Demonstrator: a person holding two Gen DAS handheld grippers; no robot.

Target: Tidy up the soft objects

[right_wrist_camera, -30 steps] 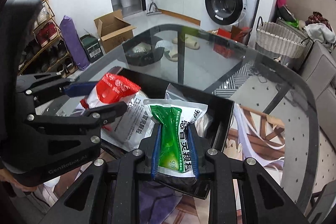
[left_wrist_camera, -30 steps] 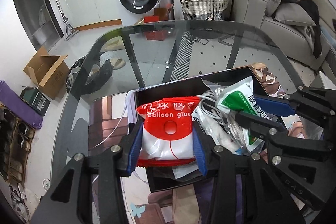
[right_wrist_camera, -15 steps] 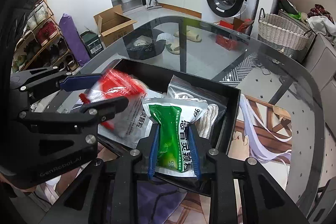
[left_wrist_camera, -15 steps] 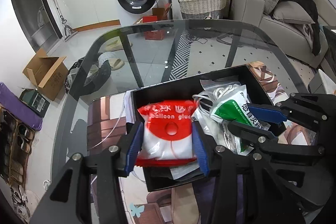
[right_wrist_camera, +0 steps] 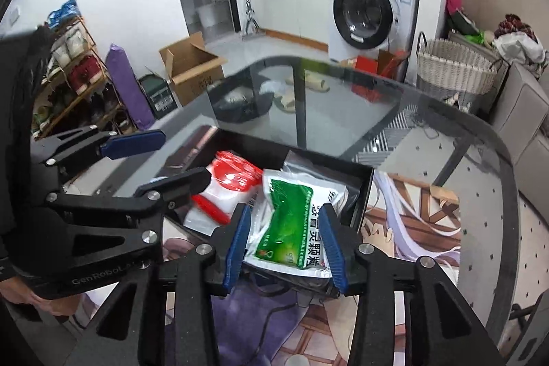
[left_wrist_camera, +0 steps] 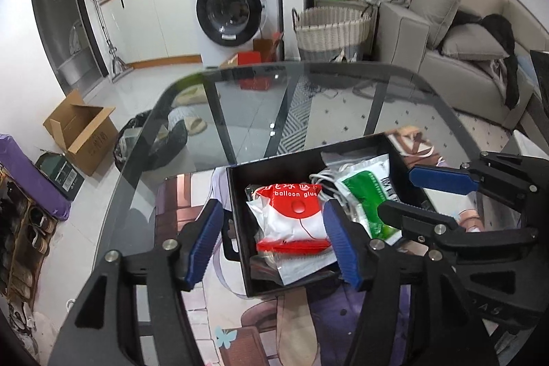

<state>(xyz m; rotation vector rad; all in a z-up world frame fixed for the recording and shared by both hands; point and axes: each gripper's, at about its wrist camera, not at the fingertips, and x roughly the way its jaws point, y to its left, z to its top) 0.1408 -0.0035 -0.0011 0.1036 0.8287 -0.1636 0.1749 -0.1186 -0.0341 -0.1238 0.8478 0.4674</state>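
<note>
Both packets now lie in the black rectangular tray on the glass counter, so your coming move turns on backing straight out along each packet's long axis. Your left gripper has its jaws opening, wide of the red-and-white plastic balloon-glue packet, which lies loose just ahead between the blue pads, its long axis running away from you. Your right gripper is likewise opening; the green-and-white plastic sachet rests between its jaws, no longer pinched, just right of the red packet.
</note>
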